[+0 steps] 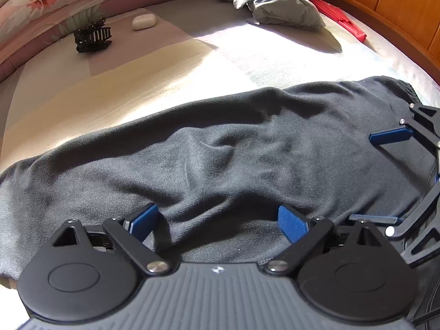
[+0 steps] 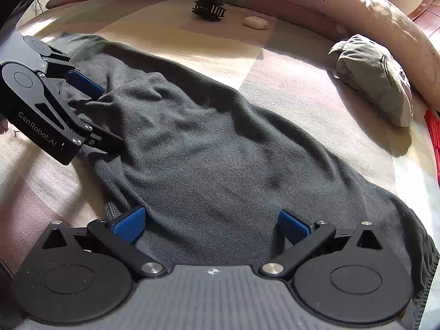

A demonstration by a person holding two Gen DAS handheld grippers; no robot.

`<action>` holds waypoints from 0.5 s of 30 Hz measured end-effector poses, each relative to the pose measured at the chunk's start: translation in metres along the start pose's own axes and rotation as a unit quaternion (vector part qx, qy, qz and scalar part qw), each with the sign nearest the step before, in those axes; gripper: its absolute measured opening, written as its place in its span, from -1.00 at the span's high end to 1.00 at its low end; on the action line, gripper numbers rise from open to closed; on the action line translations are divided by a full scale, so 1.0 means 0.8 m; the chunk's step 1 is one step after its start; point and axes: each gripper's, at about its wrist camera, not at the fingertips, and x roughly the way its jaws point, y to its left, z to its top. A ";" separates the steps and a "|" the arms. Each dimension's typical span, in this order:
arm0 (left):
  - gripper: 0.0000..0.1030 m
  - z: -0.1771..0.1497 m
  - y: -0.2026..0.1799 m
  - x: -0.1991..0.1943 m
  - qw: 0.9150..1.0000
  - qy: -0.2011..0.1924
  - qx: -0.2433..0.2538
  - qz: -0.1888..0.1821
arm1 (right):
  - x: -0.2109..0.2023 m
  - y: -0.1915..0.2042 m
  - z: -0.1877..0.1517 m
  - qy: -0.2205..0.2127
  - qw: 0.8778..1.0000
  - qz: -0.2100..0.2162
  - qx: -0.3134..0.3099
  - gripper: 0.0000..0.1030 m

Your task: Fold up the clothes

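A dark grey knit garment (image 1: 220,143) lies spread and wrinkled across the bed (image 1: 165,77), running left to right in the left wrist view. My left gripper (image 1: 218,220) is open, its blue pads wide apart over the garment's near edge. My right gripper (image 1: 382,177) comes in from the right edge, also open over the cloth. In the right wrist view the garment (image 2: 220,151) stretches away, my right gripper (image 2: 211,222) stands open on its near ribbed end, and my left gripper (image 2: 101,112) straddles a bunched fold at the far left.
A folded grey-green garment (image 1: 275,2) (image 2: 376,79) rests near the pillows. A black hair claw (image 1: 92,38) (image 2: 209,8) and a white earbud case (image 1: 143,22) (image 2: 255,22) lie farther back. A red object (image 1: 341,19) lies by the wooden bed frame (image 1: 398,5).
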 end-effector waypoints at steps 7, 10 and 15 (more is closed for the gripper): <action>-0.83 0.004 0.008 0.002 1.000 0.001 -0.010 0.010 | -0.010 0.010 -0.012 0.039 0.998 0.031 -0.025 -1.00; -0.80 0.005 0.012 -0.002 1.000 -0.001 -0.017 0.012 | -0.015 0.010 -0.006 0.045 0.998 0.034 -0.028 -1.00; -0.79 0.002 0.025 -0.014 0.999 -0.010 -0.029 0.022 | -0.019 0.029 0.021 -0.007 0.999 0.018 -0.043 -1.00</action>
